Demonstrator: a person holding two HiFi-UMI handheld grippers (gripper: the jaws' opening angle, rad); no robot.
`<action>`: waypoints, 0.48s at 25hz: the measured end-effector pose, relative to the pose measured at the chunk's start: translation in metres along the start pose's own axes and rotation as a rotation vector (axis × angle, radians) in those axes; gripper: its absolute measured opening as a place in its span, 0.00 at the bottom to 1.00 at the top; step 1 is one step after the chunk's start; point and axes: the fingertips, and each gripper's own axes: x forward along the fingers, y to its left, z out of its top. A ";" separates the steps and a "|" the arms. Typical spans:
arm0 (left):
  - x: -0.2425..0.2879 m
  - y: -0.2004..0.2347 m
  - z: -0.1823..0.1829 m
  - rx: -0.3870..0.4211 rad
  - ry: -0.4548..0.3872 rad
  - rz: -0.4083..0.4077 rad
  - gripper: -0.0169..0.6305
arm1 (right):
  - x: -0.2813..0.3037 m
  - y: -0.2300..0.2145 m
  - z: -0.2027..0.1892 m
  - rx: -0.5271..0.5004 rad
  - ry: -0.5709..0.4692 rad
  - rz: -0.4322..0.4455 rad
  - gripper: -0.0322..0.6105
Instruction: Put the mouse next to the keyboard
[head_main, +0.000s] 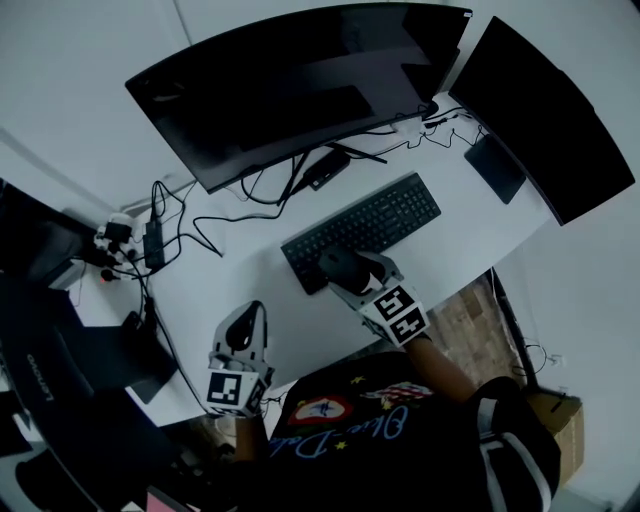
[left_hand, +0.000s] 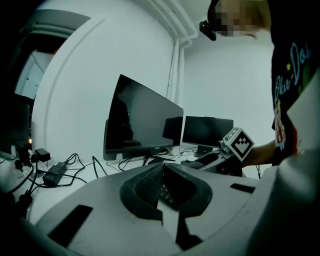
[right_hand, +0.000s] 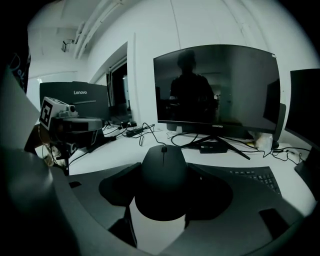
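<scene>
The right gripper (right_hand: 164, 189) has its jaws clamped on the black mouse (right_hand: 163, 165). The keyboard (head_main: 365, 228) lies just to its right. Further left, the left gripper (left_hand: 161, 183) hangs over the desk (head_main: 262, 300), jaws pressed together on nothing.

Head view: set above me, facing steeply down; takes in the whole white desk (head_main: 250, 290).

Left gripper view: low over the desk's near left, looking along my jaws rightward and far.

Right gripper view: low, close behind the mouse (right_hand: 163, 175), facing far.

Shared by all three: curved monitor (head_main: 300, 85), keyboard (head_main: 362, 228). Each gripper view catches the other: right gripper (left_hand: 202, 161), left gripper (right_hand: 70, 122).
</scene>
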 end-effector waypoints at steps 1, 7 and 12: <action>0.005 -0.005 0.001 0.003 0.002 0.003 0.03 | -0.003 -0.010 0.001 0.001 -0.003 -0.005 0.47; 0.044 -0.040 0.000 -0.001 0.015 0.049 0.03 | -0.027 -0.076 0.000 -0.001 -0.053 -0.013 0.47; 0.089 -0.084 0.010 -0.014 0.013 0.064 0.03 | -0.054 -0.136 -0.002 0.013 -0.068 -0.015 0.47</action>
